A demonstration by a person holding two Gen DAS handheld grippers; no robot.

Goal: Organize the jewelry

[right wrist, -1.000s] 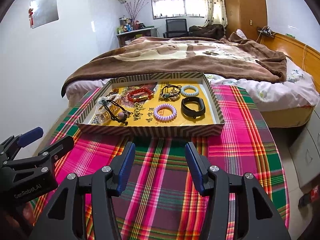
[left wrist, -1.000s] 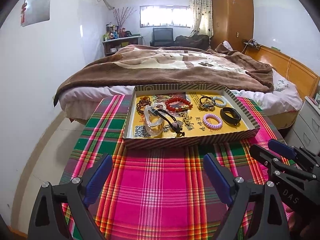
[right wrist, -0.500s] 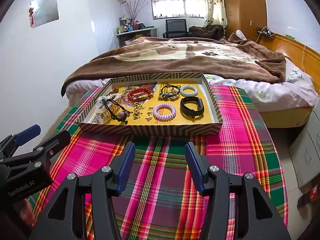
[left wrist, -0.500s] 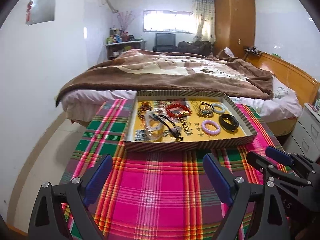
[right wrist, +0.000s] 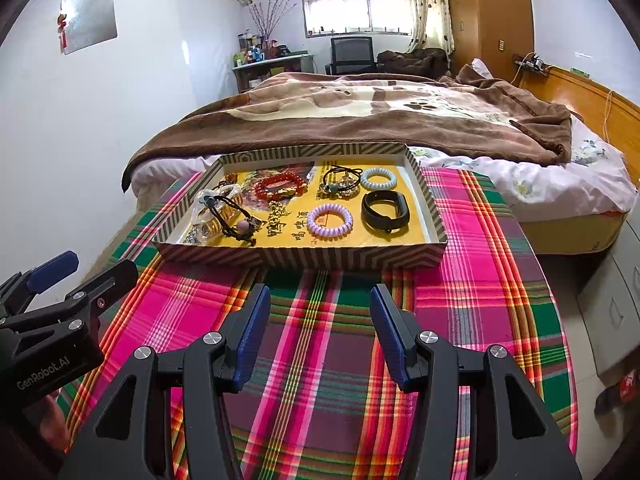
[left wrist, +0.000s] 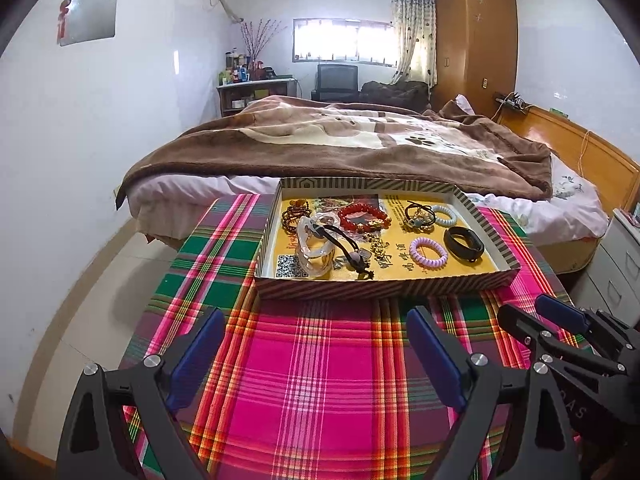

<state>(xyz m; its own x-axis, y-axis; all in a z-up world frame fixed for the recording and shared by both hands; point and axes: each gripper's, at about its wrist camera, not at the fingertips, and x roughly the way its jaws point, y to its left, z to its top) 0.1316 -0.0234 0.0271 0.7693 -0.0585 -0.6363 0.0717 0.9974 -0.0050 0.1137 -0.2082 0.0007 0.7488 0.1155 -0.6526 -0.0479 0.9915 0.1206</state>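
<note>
A shallow striped box lid (left wrist: 360, 290) (right wrist: 304, 258) with a yellow floor sits on the plaid tablecloth (left wrist: 320, 380) (right wrist: 320, 360). In it lie a red bead bracelet (left wrist: 362, 216) (right wrist: 280, 186), a purple coil band (left wrist: 429, 252) (right wrist: 330, 221), a black band (left wrist: 464, 243) (right wrist: 385, 208), a pale blue coil band (left wrist: 443, 216) (right wrist: 378, 178), a clear bangle (left wrist: 314, 246) (right wrist: 208, 210) under a black cord, and more pieces. My left gripper (left wrist: 314, 340) hangs open, wide, short of the box. My right gripper (right wrist: 320, 320) is open too, with nothing between its fingers.
A bed with a brown blanket (left wrist: 340, 144) (right wrist: 360, 116) stands just behind the table. White drawers (left wrist: 616, 264) (right wrist: 612, 300) are at the right. A wooden wardrobe (left wrist: 476, 40) and a desk with a chair (right wrist: 352, 50) stand at the far wall.
The left wrist view has tipped up slightly, so the box sits a little lower in it. Both grippers keep the same opening and hold nothing.
</note>
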